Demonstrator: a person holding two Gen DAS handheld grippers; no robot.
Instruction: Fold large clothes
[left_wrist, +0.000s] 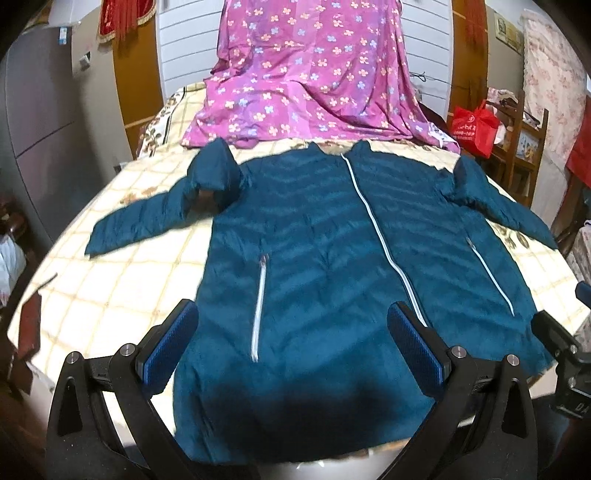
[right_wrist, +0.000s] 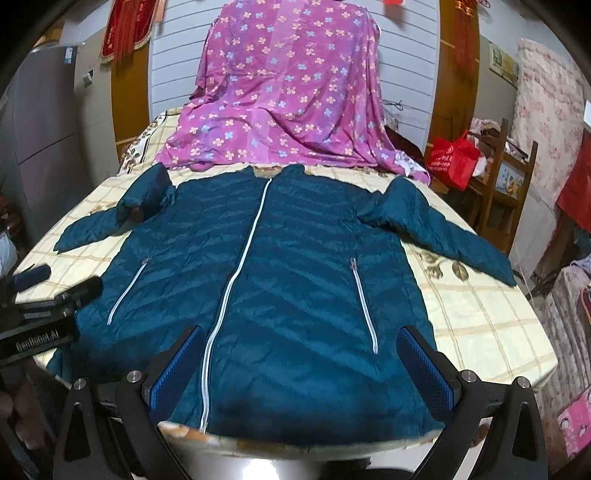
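Teal jacket (left_wrist: 314, 258) lies flat, front up and zipped, on the bed (left_wrist: 122, 295), hem at the near edge, both sleeves spread out to the sides. No fold made yet, so the whole task is left. Left hand-held gripper (left_wrist: 295, 347) and right hand-held gripper (right_wrist: 303, 365) both hover over the hem, jaws wide apart, holding nothing. Purple floral sheet (left_wrist: 306, 74) sits behind the collar

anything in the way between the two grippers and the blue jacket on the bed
Nothing visible. Both the left gripper and the right gripper hover open over the hem end of the teal jacket, which lies flat and zipped on the bed. The purple floral sheet sits beyond the collar, off the jacket.
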